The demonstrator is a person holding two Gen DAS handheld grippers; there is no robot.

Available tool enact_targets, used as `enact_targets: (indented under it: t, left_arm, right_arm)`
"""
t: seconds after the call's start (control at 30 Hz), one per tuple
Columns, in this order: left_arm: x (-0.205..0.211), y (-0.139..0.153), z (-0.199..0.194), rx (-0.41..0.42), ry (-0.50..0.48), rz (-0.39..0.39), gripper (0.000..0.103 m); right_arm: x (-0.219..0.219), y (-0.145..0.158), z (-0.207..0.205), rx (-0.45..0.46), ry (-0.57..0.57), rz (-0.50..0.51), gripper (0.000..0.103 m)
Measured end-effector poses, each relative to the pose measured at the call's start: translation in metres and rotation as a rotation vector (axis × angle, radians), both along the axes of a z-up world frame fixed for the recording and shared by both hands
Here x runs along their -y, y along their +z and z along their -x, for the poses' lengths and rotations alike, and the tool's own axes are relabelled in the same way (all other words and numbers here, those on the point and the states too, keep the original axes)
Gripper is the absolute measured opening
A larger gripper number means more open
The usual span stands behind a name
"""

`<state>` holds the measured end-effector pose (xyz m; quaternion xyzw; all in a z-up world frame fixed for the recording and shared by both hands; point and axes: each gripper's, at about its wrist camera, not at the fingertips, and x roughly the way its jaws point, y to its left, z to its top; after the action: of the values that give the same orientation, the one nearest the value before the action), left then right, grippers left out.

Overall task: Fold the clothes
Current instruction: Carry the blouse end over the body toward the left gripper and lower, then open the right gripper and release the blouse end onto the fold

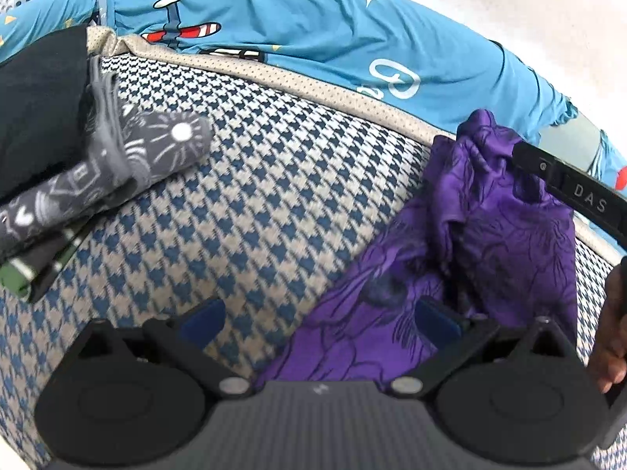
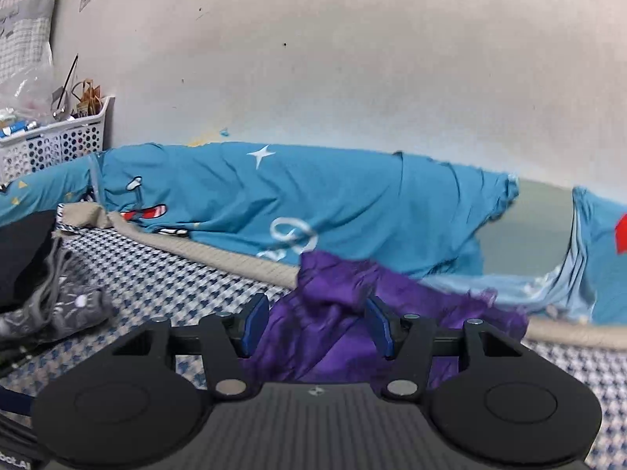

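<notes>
So the purple garment (image 2: 337,313) is bunched up on the houndstooth mattress (image 1: 243,211), close to its beige far edge; right tongs (image 2: 317,325) sit about half open with a bunch of that fabric between the pads, can't tell if they actually pinch it; left tongs (image 1: 317,319) are wide open, holding nothing; grey patterned clothes (image 1: 117,156) lie toward the left edge; blue cartoon quilt (image 2: 313,196) piled along the wall behind.

left wrist: looks steeply down, close over the houndstooth bed cover (image 1: 243,203) | right wrist: looks low and nearly level across the bed toward the wall (image 2: 333,58) | shared: purple garment (image 1: 490,235) (image 2: 333,286), blue quilt (image 1: 313,19) (image 2: 313,196), grey patterned clothes (image 1: 117,156) (image 2: 70,305)
</notes>
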<state>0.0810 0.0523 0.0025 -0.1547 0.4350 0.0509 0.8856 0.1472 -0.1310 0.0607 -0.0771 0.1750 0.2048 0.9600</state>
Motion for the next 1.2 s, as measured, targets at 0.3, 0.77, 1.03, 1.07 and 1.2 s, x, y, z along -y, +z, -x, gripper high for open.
enact_targets:
  t: [0.3,0.77,1.03,1.07,1.2]
  left_arm:
    - [0.005,0.003,-0.033,0.081,0.04,0.025,0.103]
    - [0.036,-0.015,-0.07,0.094,0.028,-0.013,0.103]
    - [0.042,-0.025,-0.075,0.071,0.046,-0.03,0.103]
    - [0.042,-0.025,-0.075,0.072,0.048,-0.033,0.103]
    - [0.044,-0.027,-0.074,0.068,0.053,-0.053,0.103]
  right_arm:
    - [-0.014,-0.001,-0.036,0.051,0.048,0.08,0.053]
    - [-0.029,-0.006,-0.061,0.076,0.144,0.179,0.042]
    - [-0.032,-0.016,-0.074,0.034,0.153,0.215,0.016]
    - [-0.032,-0.017,-0.075,0.036,0.15,0.217,0.009]
    - [-0.026,-0.016,-0.084,0.031,0.116,0.172,0.005]
